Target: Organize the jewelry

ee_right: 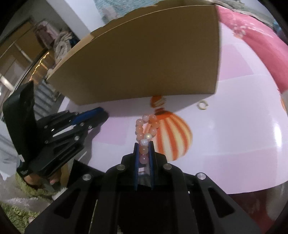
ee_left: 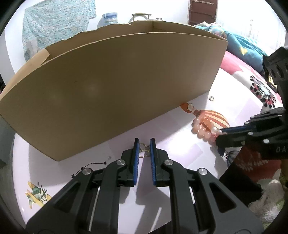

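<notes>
two claws work over our pale printed bench: our right claw is clenched on the pink bead bracelet, our left claw pinches the thin wire rings, both just before the cardboard box; a lone ring lies near the box's right corner.

White walls enclose the room; a patterned blue-green cloth hangs on the left, and a dark brown door stands at the back. The bed carries a pale sheet printed with balloons. Green shaggy carpet covers the floor.
</notes>
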`<state>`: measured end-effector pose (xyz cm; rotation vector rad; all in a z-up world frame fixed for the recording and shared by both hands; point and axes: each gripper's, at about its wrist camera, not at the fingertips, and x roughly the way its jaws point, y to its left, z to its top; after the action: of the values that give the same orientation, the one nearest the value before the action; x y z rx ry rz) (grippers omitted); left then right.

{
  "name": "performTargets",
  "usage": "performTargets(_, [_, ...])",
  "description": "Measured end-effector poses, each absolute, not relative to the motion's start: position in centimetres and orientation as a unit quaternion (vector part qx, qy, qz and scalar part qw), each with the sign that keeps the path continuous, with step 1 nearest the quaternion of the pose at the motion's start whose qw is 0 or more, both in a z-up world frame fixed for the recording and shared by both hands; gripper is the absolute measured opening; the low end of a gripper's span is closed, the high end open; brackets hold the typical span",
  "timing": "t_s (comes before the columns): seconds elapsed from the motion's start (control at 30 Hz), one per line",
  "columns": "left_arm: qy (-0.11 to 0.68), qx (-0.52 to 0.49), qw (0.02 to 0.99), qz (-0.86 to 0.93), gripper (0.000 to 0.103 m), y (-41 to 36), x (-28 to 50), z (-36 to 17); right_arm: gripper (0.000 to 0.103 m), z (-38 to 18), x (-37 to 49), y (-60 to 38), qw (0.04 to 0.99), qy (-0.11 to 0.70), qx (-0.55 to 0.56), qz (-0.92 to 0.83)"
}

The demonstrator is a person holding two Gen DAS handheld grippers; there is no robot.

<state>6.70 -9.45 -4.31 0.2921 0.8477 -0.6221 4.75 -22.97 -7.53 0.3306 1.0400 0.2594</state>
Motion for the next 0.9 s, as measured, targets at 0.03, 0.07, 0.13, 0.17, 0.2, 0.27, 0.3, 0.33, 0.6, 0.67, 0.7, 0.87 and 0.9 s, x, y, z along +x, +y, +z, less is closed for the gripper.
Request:
performTargets(0.03, [0.403,0.139,0.855,-0.295,0.011,-9.4,6.7,-4.3,0.012,-7.3,4.9,-22.9,0.848,0.493,0.15,0.126])
performTargets(0.07, [0.403,0.139,0.855,-0.295,0.011,-9.4,6.7,-4.3,0.014,-7.0,5.1,-22.9,0.85,0.492,0.144,0.125])
performTargets(0.13, [0.402,0.138,0.856,-0.295,0.011,-9.4,6.6,-4.3,0.021,-6.1,4.8,-23.6,0.86,0.478,0.138,0.116])
performTargets(0.17, [0.402,0.138,0.856,-0.295,0.011,-9.4,6.7,-4.4,0.023,-5.6,4.7,-24.1,0.866,0.468,0.139,0.109])
performTargets(0.2, [0.401,0.138,0.856,-0.295,0.011,-9.5,6.7,-4.4,0.023,-5.1,4.7,-25.0,0.873,0.456,0.142,0.095])
performTargets(0.27, [0.401,0.137,0.856,-0.295,0.011,-9.5,6.7,-4.4,0.023,-4.8,4.7,-26.4,0.88,0.448,0.144,0.067])
performTargets(0.3, [0.401,0.136,0.856,-0.296,0.011,-9.4,6.7,-4.4,0.023,-4.8,4.9,-26.9,0.883,0.445,0.14,0.055])
performTargets(0.33, [0.401,0.134,0.856,-0.296,0.011,-9.4,6.7,-4.4,0.023,-4.9,5.2,-27.3,0.886,0.443,0.13,0.038])
performTargets(0.6, [0.401,0.134,0.857,-0.295,0.011,-9.3,6.7,-4.4,0.023,-6.2,7.3,-27.0,0.892,0.447,0.074,0.002])
performTargets(0.67, [0.402,0.133,0.856,-0.295,0.011,-9.3,6.7,-4.4,0.023,-6.5,7.4,-27.0,0.891,0.448,0.076,-0.004])
performTargets(0.7, [0.402,0.133,0.857,-0.295,0.011,-9.3,6.7,-4.5,0.023,-6.7,7.5,-27.0,0.89,0.448,0.078,-0.006])
performTargets(0.87, [0.403,0.134,0.856,-0.295,0.011,-9.4,6.7,-4.4,0.022,-7.2,7.5,-26.6,0.894,0.442,0.069,-0.013])
performTargets(0.9, [0.403,0.134,0.856,-0.295,0.011,-9.4,6.7,-4.4,0.02,-7.2,7.5,-26.4,0.895,0.442,0.063,-0.014])
